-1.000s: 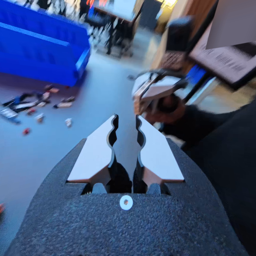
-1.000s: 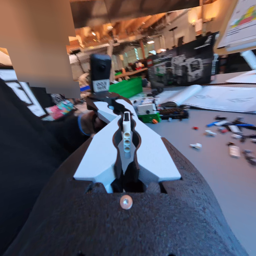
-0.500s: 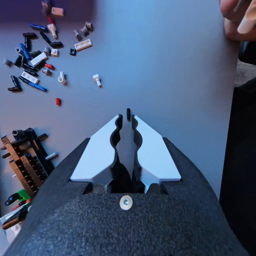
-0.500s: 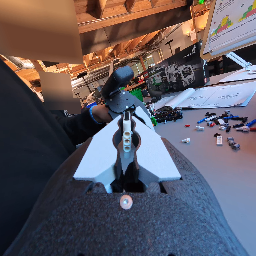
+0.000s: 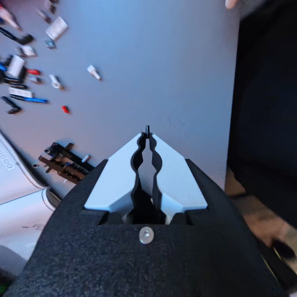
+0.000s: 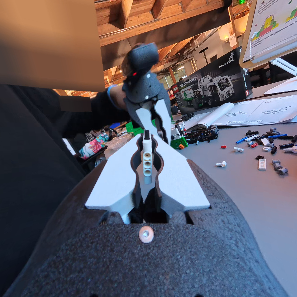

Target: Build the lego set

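Note:
In the left wrist view my left gripper [image 5: 147, 135] is shut on a small black pin [image 5: 147, 129] that sticks out past its tips, above the grey table [image 5: 160, 64]. In the right wrist view my right gripper [image 6: 147, 136] is shut on a white beam with holes [image 6: 147, 160], held lengthwise between the fingers. A short black stub [image 6: 146, 134] shows at the beam's far end. The left gripper [image 6: 158, 133] hangs just behind that end, pointing down. I cannot tell whether pin and beam touch.
Loose small pieces lie scattered on the table [image 5: 20, 80], also in the right wrist view [image 6: 265, 144]. A black partly built frame [image 5: 64, 162] [image 6: 202, 134] lies by an open instruction booklet [image 6: 241, 114]. The set's box [image 6: 209, 90] stands behind. The person's dark clothing [image 5: 265, 96] borders the table.
My left gripper has closed on the black pin and carried it from the table toward the beam. My right gripper still holds the white beam.

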`<state>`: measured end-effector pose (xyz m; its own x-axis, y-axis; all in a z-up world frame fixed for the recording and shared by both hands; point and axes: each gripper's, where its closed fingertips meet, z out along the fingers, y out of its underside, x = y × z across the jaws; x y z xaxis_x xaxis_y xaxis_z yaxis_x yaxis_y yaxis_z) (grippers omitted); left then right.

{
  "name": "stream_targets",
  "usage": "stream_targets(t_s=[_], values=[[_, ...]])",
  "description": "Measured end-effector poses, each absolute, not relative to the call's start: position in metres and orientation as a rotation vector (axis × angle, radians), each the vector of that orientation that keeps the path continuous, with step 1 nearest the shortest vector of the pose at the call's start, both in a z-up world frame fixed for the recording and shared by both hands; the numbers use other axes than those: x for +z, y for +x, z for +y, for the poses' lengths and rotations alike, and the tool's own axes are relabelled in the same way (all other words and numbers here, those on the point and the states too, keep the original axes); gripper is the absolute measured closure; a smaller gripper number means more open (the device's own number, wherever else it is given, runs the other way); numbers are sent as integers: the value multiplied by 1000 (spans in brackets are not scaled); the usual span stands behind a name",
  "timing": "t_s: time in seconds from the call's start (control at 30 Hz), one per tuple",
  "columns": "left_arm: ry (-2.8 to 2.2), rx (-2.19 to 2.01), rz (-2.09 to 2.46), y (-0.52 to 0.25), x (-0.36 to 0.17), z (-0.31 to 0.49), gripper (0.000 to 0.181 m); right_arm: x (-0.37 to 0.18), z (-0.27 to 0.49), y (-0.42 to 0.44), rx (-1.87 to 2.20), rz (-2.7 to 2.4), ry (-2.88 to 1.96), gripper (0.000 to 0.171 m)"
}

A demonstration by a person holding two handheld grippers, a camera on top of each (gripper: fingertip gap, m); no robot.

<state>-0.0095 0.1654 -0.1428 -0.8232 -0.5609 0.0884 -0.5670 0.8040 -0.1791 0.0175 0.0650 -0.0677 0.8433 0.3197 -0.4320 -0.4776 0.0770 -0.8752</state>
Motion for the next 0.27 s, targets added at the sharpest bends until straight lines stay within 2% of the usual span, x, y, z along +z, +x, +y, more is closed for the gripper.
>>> stream_targets(t_s=[0.03, 0.27], values=[[876, 204, -2908, -13, -143, 170, 178, -68, 65, 17, 601, 135, -1374, 164], [934, -454, -2606, -12, -163, 209, 178, -67, 63, 13, 615, 117, -1366, 164]])
